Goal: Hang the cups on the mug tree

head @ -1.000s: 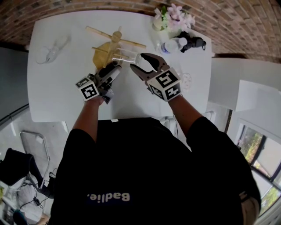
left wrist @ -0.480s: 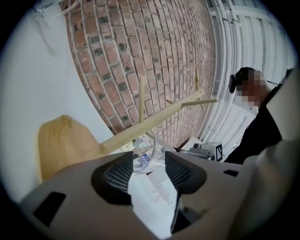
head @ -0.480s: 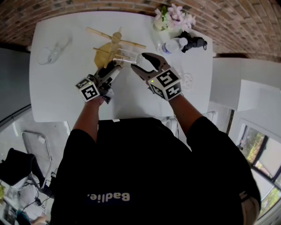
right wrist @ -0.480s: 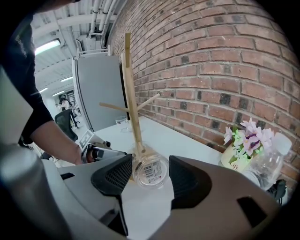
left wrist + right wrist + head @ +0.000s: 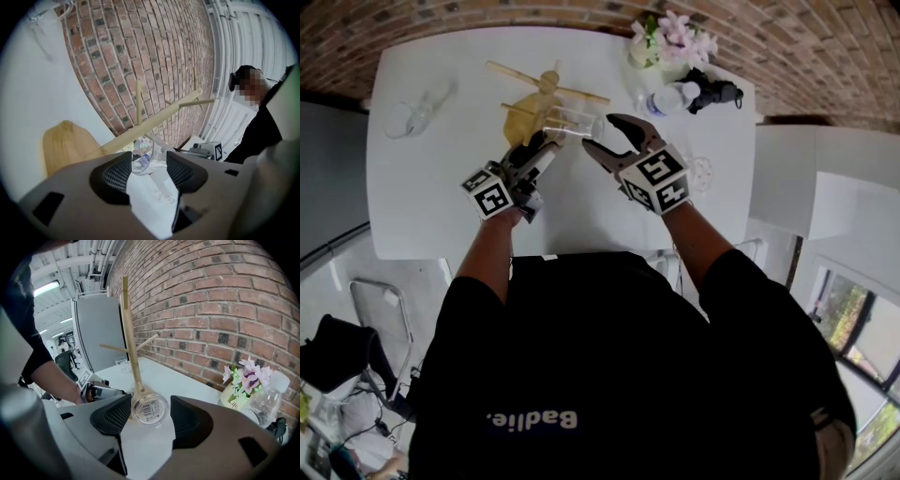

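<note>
**Item: glass cup (image 5: 570,120).** Clear, lying roughly level on its side, apparently hung on a lower peg of the mug tree (image 5: 546,82). Its labelled base (image 5: 150,408) faced the right gripper; its other end (image 5: 142,159) faced the left gripper.

**Position.** It lay between the two grippers, which faced each other along its long axis. Both were about equally near.

**Left gripper (image 5: 546,142).** It pointed nearly level from the lower left. Its jaws had just been opening and stood apart, with the cup between the pads. There was a clear gap at the right pad (image 5: 180,169); the left pad was close by the rim and not seen to press.

**Right gripper (image 5: 605,136).** It was angled downward from the right. Its jaws had likewise just been opening and stood apart, with the cup's base between them and a narrow gap on each side.

**Judgement.** The cup seemed released to the peg. Each gripper's way clear ran straight back along the cup's axis.

**Support.** The wooden mug tree stood on the white worktop (image 5: 441,206), with a long peg (image 5: 159,119) passing above the cup.

**Also present.** A second glass cup (image 5: 411,114) stood well apart at the worktop's far left.
</note>
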The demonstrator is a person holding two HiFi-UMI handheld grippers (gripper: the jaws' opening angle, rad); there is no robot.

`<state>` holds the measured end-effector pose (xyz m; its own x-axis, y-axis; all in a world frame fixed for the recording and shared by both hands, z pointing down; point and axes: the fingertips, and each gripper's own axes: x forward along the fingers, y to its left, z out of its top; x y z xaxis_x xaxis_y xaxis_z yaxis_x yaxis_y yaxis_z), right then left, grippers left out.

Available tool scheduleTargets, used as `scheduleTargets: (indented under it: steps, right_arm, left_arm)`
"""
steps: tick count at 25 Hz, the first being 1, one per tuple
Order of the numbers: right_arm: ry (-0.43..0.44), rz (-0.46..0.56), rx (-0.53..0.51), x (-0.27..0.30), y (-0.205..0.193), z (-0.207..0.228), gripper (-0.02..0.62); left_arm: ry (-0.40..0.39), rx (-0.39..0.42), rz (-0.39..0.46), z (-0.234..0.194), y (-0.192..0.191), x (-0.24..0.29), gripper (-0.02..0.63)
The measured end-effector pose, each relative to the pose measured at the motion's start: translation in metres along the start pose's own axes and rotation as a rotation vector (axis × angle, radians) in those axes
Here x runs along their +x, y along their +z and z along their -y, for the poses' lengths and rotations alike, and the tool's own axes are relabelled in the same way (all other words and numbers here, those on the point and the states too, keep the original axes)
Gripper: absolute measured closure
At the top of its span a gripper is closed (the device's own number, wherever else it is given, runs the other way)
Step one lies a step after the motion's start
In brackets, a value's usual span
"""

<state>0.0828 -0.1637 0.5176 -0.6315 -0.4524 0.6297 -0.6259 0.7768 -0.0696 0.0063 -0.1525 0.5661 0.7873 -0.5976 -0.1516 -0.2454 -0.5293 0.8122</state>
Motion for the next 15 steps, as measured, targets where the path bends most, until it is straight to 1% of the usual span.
scheduleTargets:
  steps: [2,7,12,15]
  right_arm:
    - [0.001,-0.008,0.009,-0.001,-0.001,-0.001,0.321]
    - [-0.001,0.018,0.028,0.001,-0.002,0.000,0.321]
    - [-0.005,0.044,0.033,-0.003,0.002,-0.001,0.321]
    - [-0.005,0.058,0.033,-0.008,0.005,-0.003,0.322]
  left_arm:
    - [0.004,0.003,0.000,0.001,0.001,-0.001,0.380]
    - [0.006,0.014,0.000,0.004,0.004,-0.003,0.379]
    - [0.042,0.054,-0.030,0.010,0.008,-0.008,0.379]
    - [0.045,0.072,-0.032,0.013,0.011,-0.014,0.379]
